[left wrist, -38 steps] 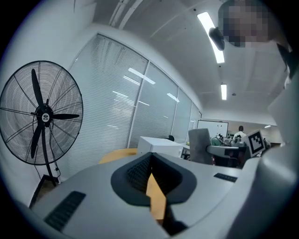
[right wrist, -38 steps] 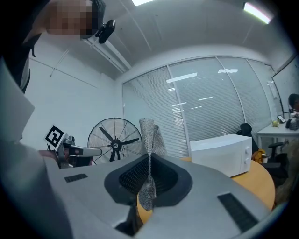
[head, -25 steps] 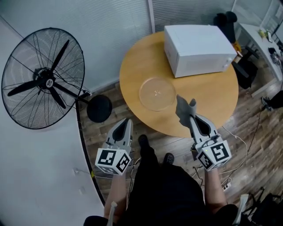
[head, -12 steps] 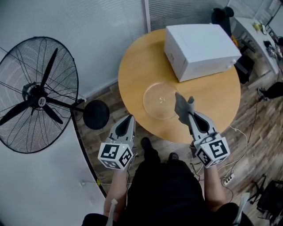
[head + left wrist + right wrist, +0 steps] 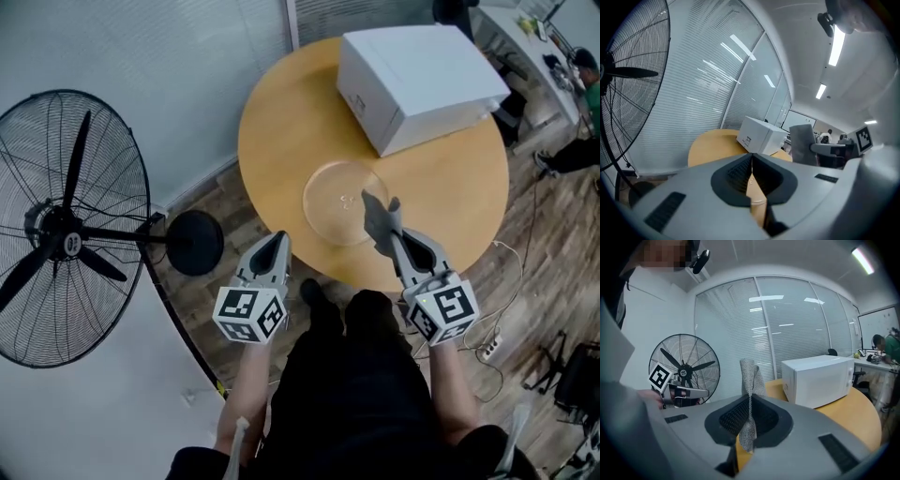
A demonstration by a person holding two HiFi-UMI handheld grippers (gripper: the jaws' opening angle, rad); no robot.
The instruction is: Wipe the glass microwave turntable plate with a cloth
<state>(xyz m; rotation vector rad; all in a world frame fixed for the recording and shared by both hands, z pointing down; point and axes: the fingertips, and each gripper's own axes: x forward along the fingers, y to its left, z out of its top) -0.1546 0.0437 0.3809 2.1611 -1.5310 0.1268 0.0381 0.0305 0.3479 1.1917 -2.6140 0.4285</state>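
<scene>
Round wooden table (image 5: 272, 141): white box microwave (image 5: 422, 66) far, clear glass turntable plate (image 5: 333, 197) near, its right edge hidden behind the grey cloth (image 5: 377, 217) pinched by the right gripper (image 5: 394, 236). Left gripper (image 5: 279, 240) pressed together, empty. Black pedestal fan (image 5: 61, 230) left.

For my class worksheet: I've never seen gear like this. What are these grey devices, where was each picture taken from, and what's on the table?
A person carries two grey two-jaw tools, one per arm. The head view looks down from a camera on the person's head; the other two cameras ride on the tools themselves. On the round wooden table sit a white microwave oven and a clear glass turntable plate. The right gripper is shut on a grey woven cloth; the left gripper is shut and empty.
</scene>
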